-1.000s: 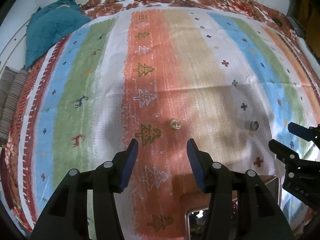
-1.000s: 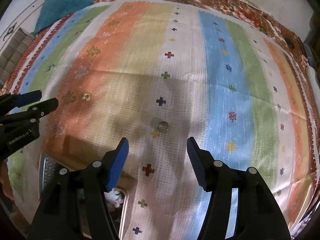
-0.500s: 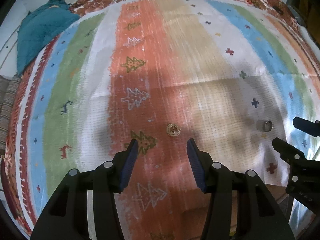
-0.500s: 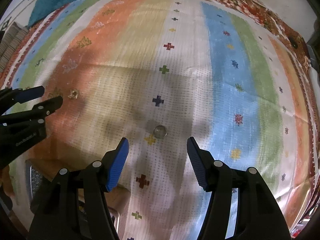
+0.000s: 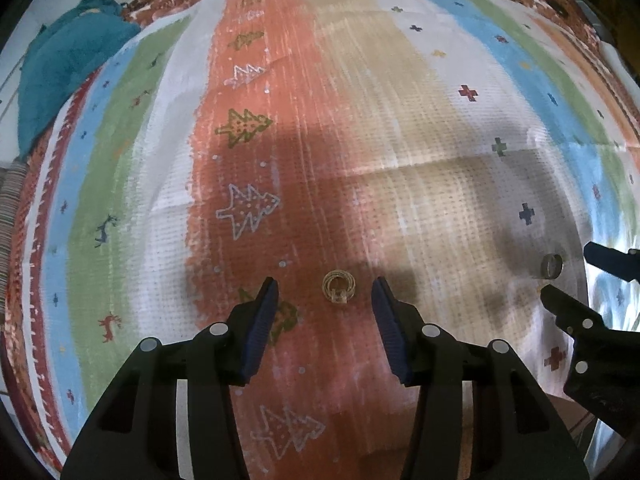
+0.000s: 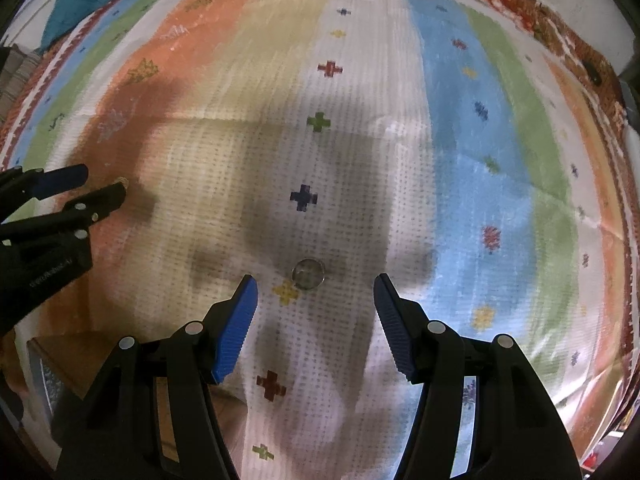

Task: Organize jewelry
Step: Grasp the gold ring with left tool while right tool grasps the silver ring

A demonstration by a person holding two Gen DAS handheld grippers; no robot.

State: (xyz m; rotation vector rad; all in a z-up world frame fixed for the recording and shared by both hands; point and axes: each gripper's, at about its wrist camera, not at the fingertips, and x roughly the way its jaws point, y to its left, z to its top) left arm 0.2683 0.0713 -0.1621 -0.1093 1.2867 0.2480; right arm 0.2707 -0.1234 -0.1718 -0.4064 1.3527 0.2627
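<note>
Barely started imo: gold ring [image 5: 339, 290] and silver ring [image 6: 308, 273] both lie loose on the striped cloth [image 5: 420, 128], left gripper [image 5: 325, 312] and right gripper [image 6: 312, 312] spread wide, grasping nothing.

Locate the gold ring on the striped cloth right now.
In the left wrist view the gold ring lies on the orange stripe of the cloth, just ahead of the open left gripper, beside a green tree motif.

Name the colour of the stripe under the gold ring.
Orange-red, under the gold ring; clearest in the left wrist view.
</note>
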